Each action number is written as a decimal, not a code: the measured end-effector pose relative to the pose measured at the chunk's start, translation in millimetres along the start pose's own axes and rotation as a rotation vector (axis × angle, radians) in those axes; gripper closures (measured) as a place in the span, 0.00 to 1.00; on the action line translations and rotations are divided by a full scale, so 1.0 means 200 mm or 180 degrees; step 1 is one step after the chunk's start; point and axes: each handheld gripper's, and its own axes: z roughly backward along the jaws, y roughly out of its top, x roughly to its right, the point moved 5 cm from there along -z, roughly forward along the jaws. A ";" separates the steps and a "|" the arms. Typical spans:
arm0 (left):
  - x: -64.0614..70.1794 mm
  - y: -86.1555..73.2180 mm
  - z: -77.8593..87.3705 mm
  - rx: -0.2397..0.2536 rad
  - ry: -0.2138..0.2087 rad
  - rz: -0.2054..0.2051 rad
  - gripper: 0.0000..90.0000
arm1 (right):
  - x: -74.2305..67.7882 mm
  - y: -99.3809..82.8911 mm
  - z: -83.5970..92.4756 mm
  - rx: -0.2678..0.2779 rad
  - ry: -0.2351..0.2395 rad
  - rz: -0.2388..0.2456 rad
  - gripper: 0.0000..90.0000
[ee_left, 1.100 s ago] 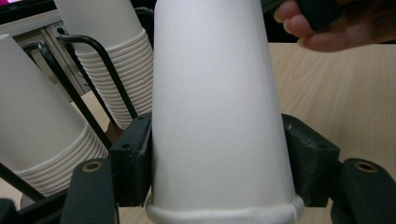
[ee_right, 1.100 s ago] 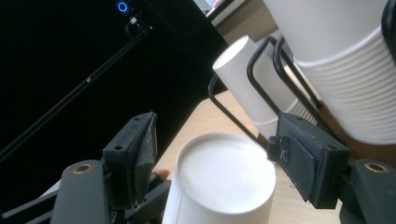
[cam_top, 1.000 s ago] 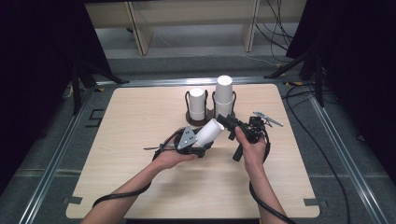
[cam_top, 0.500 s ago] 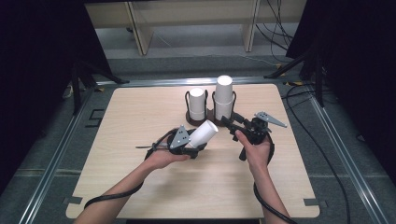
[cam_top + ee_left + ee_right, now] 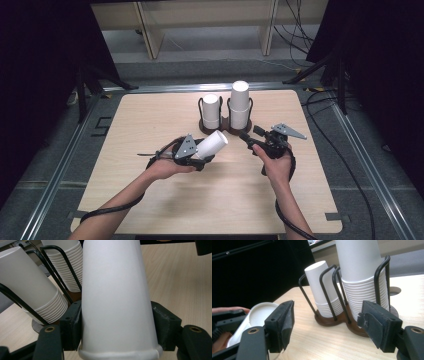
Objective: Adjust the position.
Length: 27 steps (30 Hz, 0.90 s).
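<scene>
The left hand-held gripper (image 5: 200, 152) pinches a white paper cup (image 5: 212, 144) near its rim, tilted over the table's (image 5: 150, 115) middle; the right hand-held gripper (image 5: 247, 137) stands spread and empty just beside it, jaws toward the cup holder (image 5: 226, 125) with two cup stacks near the far edge.

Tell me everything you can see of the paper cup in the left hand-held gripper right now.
The paper cup is plain white, tapered, with a rolled rim at its wide end, and looks undented. The left hand-held gripper is shut on it, pads pressing both sides near the rim. It lies tilted, closed base pointing up and away toward the cup rack, held clear above the table, apart from the stacked cups.
</scene>
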 end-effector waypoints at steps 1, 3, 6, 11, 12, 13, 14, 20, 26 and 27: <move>0.00 0.00 0.00 0.0008 -0.0016 -0.0011 0.38 | 0.00 -0.01 0.00 -0.0020 0.0030 -0.0019 0.31; 0.00 0.00 0.01 -0.0039 -0.0062 -0.0060 0.38 | 0.01 -0.01 0.00 -0.0042 -0.0016 0.0058 0.32; 0.01 0.01 0.02 -0.0065 -0.0124 -0.0122 0.38 | 0.01 -0.02 0.01 -0.0065 -0.0003 0.0100 0.31; 0.01 0.01 0.04 -0.0109 -0.0218 -0.0231 0.38 | 0.02 -0.03 0.02 -0.0072 0.0025 0.0124 0.32; 0.01 0.01 0.04 -0.0106 -0.0224 -0.0232 0.38 | 0.02 -0.03 0.02 -0.0086 0.0022 0.0129 0.32; 0.01 0.02 0.05 -0.0125 -0.0239 -0.0267 0.38 | 0.02 -0.04 0.03 -0.0104 0.0021 0.0109 0.32; 0.01 0.02 0.05 -0.0141 -0.0257 -0.0295 0.38 | 0.02 -0.04 0.03 -0.0118 -0.0004 0.0146 0.32; 0.03 0.04 0.07 -0.0196 -0.0360 -0.0421 0.38 | 0.02 -0.06 0.05 -0.0223 -0.0013 0.0173 0.32; 0.04 0.05 0.08 -0.0251 -0.0508 -0.0529 0.38 | 0.02 -0.06 0.06 -0.0206 0.0005 0.0260 0.32; 0.04 0.05 0.08 -0.0261 -0.0530 -0.0544 0.38 | 0.02 -0.07 0.06 -0.0218 0.0031 0.0219 0.32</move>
